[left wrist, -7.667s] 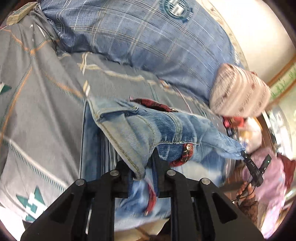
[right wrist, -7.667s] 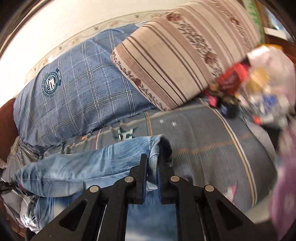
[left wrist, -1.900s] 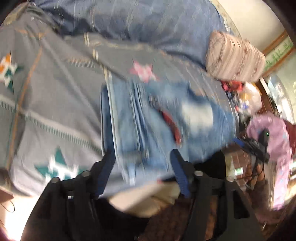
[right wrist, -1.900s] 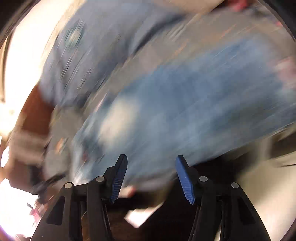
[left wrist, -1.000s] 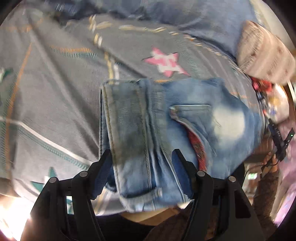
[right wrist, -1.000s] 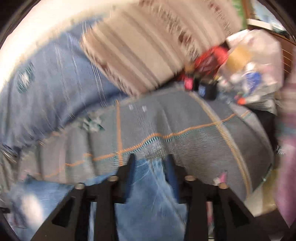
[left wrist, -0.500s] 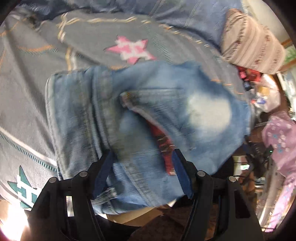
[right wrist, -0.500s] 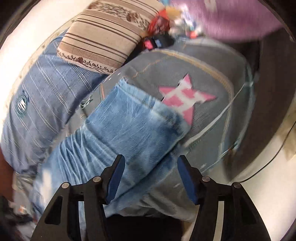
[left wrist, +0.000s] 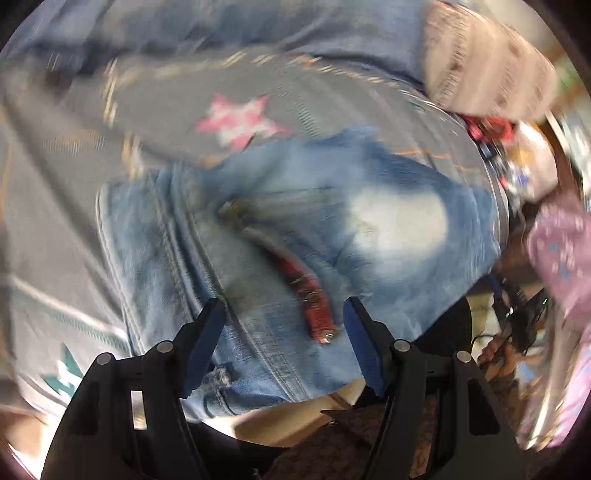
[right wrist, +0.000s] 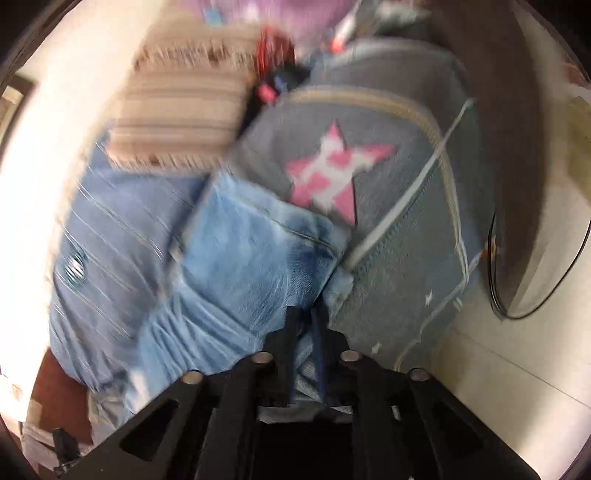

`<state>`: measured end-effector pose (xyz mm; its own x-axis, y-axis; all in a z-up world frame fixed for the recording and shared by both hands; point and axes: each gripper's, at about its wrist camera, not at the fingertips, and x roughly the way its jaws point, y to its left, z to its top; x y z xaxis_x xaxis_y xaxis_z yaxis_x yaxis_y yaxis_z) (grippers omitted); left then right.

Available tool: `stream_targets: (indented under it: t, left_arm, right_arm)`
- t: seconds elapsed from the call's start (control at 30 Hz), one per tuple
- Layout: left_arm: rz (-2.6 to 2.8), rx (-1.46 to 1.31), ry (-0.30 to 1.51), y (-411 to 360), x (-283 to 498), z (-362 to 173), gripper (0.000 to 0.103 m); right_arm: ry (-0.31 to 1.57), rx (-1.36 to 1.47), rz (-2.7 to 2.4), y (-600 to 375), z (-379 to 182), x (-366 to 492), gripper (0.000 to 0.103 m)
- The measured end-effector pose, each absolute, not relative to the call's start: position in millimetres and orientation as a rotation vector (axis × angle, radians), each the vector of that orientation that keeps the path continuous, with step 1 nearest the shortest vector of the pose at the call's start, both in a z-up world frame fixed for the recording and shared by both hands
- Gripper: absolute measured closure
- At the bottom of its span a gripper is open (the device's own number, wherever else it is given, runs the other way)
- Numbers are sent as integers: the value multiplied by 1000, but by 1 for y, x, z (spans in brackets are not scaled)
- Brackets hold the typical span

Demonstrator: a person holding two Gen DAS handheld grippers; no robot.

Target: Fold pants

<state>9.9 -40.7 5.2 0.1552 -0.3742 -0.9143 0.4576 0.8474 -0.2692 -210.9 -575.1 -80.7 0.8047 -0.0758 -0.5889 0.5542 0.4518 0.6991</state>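
The blue jeans (left wrist: 295, 236) lie folded on the grey bedsheet (left wrist: 55, 206), with a red belt strip (left wrist: 314, 295) and a pale faded patch on top. My left gripper (left wrist: 282, 332) is open just above the near edge of the jeans and holds nothing. In the right wrist view the jeans (right wrist: 251, 254) lie next to a pink star on the sheet (right wrist: 399, 229). My right gripper (right wrist: 304, 317) has its fingers close together with denim from the near edge of the jeans between them. Both views are blurred.
A blue checked quilt (left wrist: 258, 26) and a striped pillow (left wrist: 487, 70) lie at the head of the bed. Cluttered bags and small items (left wrist: 524, 166) sit at the right. The bed's edge, pale floor and a black cable (right wrist: 535, 280) show in the right wrist view.
The right gripper has gone from open above the jeans to closed on their near edge. The left gripper stays open and has shifted a little over the folded jeans.
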Motion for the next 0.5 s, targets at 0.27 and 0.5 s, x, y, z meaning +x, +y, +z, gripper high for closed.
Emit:
stream_targets:
  t: [0.27, 0.5]
  left_arm:
    - [-780, 313, 1195, -168, 17, 53, 36]
    - [-936, 506, 1179, -327, 28, 48, 36]
  right_arm:
    - [490, 1073, -387, -573, -100, -213, 53]
    - [444, 1131, -288, -581, -106, -197, 68]
